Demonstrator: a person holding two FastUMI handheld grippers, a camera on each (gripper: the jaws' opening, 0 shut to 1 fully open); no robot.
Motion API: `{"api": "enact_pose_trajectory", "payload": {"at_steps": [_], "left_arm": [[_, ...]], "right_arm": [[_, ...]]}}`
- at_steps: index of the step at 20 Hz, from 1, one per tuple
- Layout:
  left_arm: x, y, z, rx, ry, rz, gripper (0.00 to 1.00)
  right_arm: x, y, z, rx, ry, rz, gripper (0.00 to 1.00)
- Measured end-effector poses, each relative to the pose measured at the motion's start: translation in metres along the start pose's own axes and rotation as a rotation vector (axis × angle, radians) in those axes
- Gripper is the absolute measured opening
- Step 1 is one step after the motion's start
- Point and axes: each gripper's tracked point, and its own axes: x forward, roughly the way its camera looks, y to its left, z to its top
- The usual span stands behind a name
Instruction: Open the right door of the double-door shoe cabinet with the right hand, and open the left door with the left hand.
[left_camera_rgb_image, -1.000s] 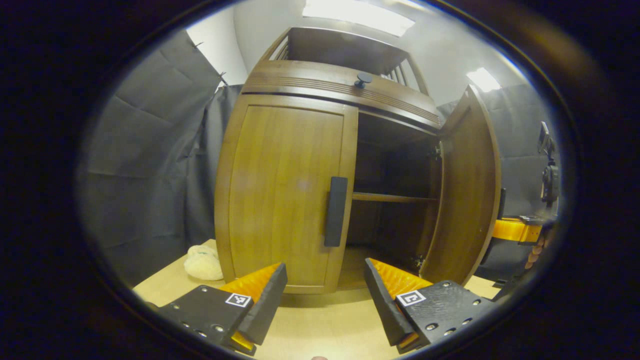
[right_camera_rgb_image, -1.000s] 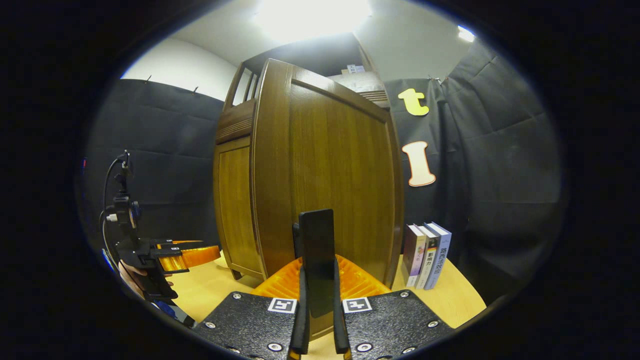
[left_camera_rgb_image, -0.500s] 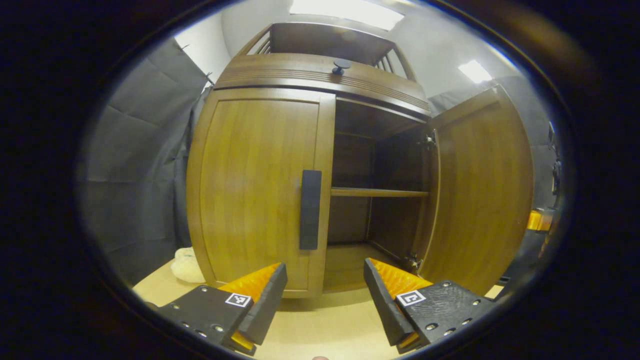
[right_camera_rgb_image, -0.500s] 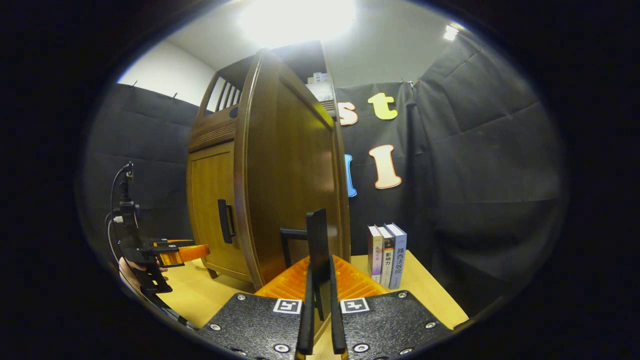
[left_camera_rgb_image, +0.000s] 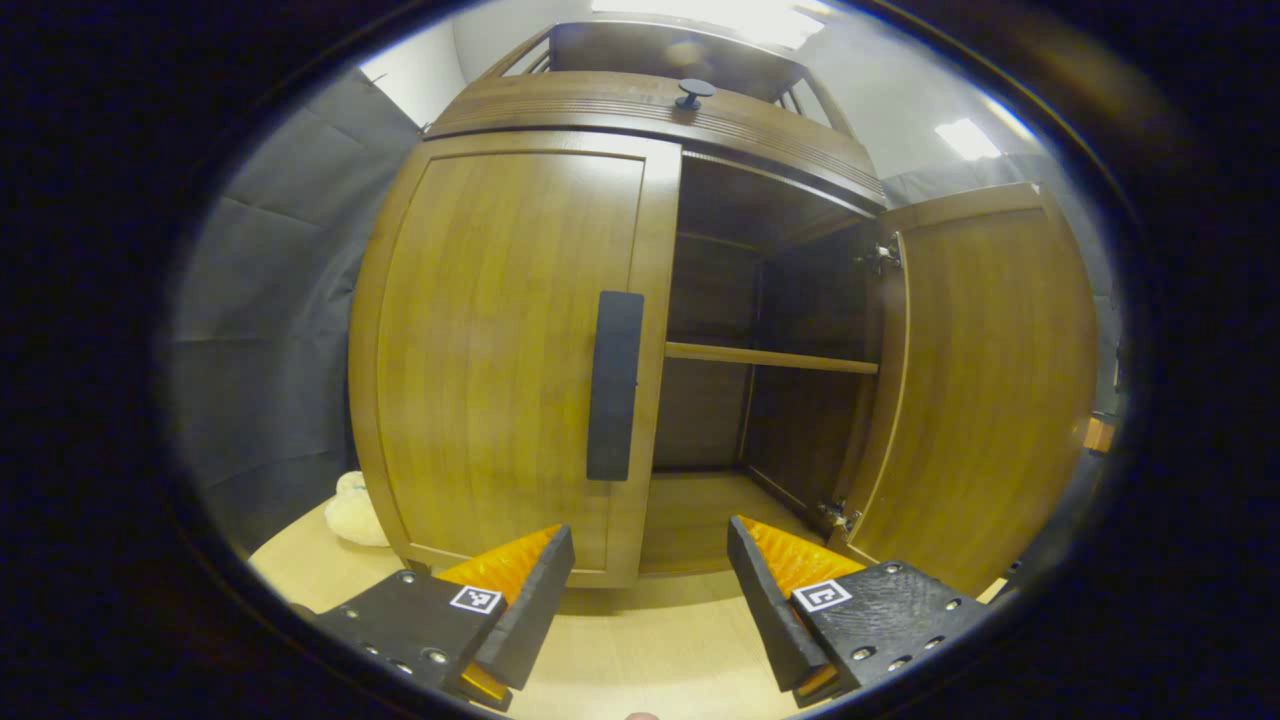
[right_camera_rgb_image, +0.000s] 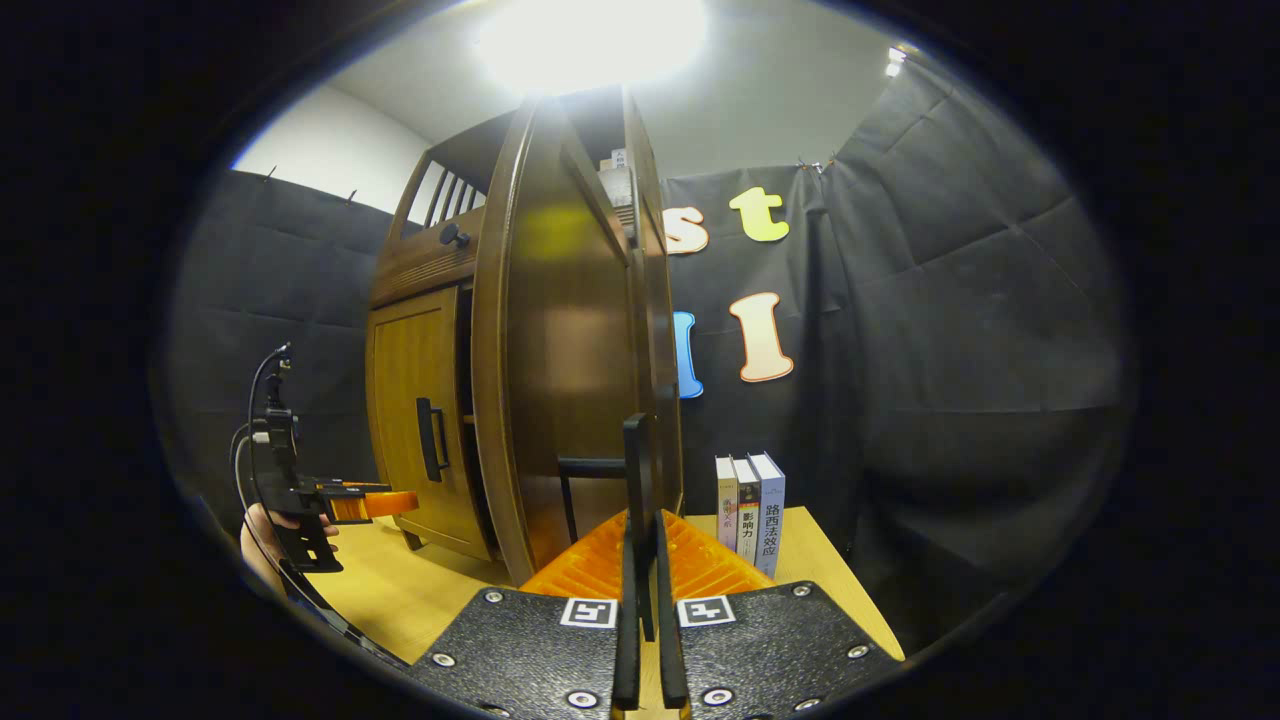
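Observation:
The wooden shoe cabinet (left_camera_rgb_image: 640, 100) stands on the table. Its left door (left_camera_rgb_image: 500, 340) is closed, with a dark vertical handle (left_camera_rgb_image: 613, 385) at its inner edge. My left gripper (left_camera_rgb_image: 648, 580) is open, low in front of that handle and apart from it. The right door (left_camera_rgb_image: 990, 380) is swung wide, baring a shelf (left_camera_rgb_image: 770, 357). In the right gripper view, my right gripper (right_camera_rgb_image: 640, 640) is shut on the right door's handle (right_camera_rgb_image: 636, 470), with the right door (right_camera_rgb_image: 560, 360) seen nearly edge-on. The left gripper (right_camera_rgb_image: 345, 503), held by a hand, shows far left before the left door (right_camera_rgb_image: 410, 400).
A pale plush thing (left_camera_rgb_image: 352, 510) lies on the table (left_camera_rgb_image: 640, 650) at the cabinet's left foot. Three books (right_camera_rgb_image: 750, 510) stand on the table right of the cabinet. Black cloth walls close in both sides and the back.
The right gripper has swung the right door farther open, so it now looks nearly edge-on. The left gripper has moved closer to the left door's handle.

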Motion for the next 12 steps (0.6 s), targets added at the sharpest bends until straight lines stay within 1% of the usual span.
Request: {"api": "enact_pose_trajectory", "payload": {"at_steps": [3, 5, 7, 8, 9, 11, 12], "left_arm": [[-0.003, 0.004, 0.005, 0.024, -0.008, 0.03, 0.89], [-0.006, 0.006, 0.01, 0.034, -0.015, 0.04, 0.89], [-0.007, 0.008, 0.012, 0.026, -0.016, 0.042, 0.89], [-0.007, 0.008, 0.013, 0.02, -0.017, 0.044, 0.95], [-0.009, 0.009, 0.014, 0.013, -0.017, 0.048, 0.95], [-0.011, 0.01, 0.015, 0.004, -0.019, 0.059, 0.95], [-0.012, 0.012, 0.016, 0.001, -0.024, 0.064, 0.95]], "right_arm": [[0.0, -0.006, 0.0, 0.032, -0.005, 0.019, 0.05], [-0.002, -0.007, 0.0, 0.008, -0.004, 0.024, 0.06], [-0.005, -0.014, -0.006, -0.017, 0.016, 0.004, 0.08], [-0.01, -0.017, -0.011, -0.024, 0.032, -0.014, 0.11], [-0.014, -0.02, -0.015, -0.019, 0.047, -0.022, 0.14], [-0.024, -0.025, -0.021, -0.003, 0.072, -0.052, 0.27], [-0.027, -0.031, -0.021, 0.0, 0.072, -0.078, 0.36]]}}
